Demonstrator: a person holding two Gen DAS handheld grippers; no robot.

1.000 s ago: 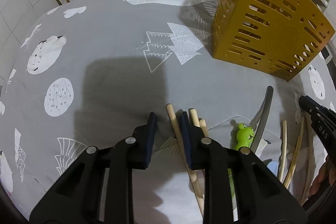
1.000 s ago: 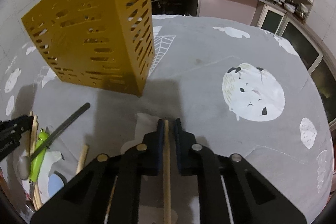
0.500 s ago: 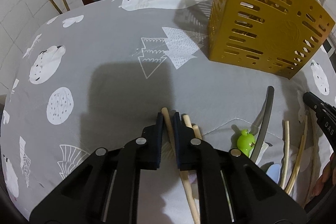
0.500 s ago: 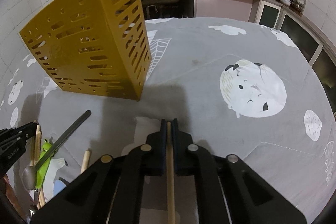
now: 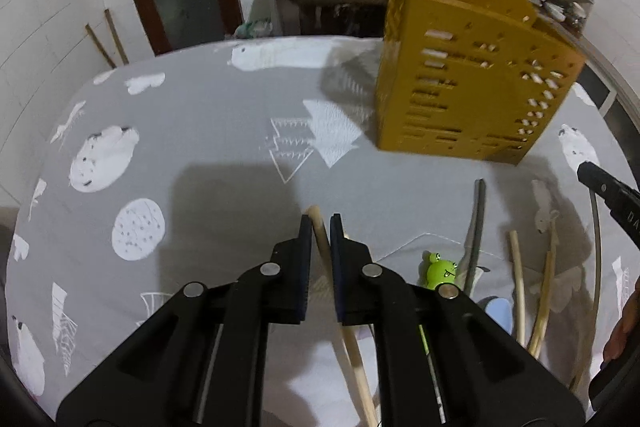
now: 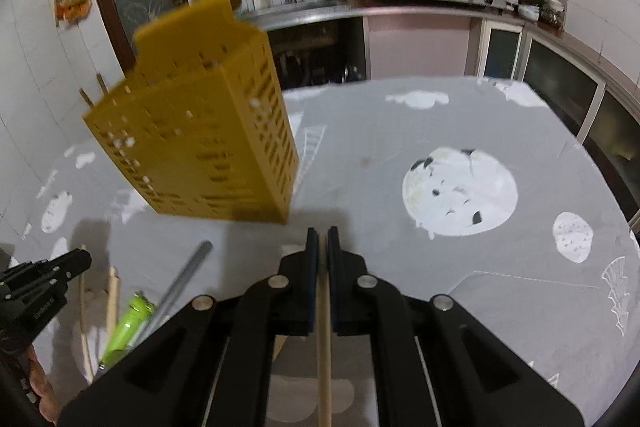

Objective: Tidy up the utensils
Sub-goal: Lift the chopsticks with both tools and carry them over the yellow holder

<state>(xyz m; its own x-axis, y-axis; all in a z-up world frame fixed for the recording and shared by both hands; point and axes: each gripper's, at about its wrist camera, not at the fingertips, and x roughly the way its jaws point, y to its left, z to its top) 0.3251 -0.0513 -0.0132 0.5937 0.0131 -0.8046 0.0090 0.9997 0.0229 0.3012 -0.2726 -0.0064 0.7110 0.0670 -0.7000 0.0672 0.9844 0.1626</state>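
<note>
Jaws of both grippers clamp one wooden chopstick (image 5: 320, 239) each (image 6: 322, 291), above the table (image 5: 224, 131). Either stick could pivot and miss the yellow holder (image 6: 208, 131), since each is pinched near one end.
</note>
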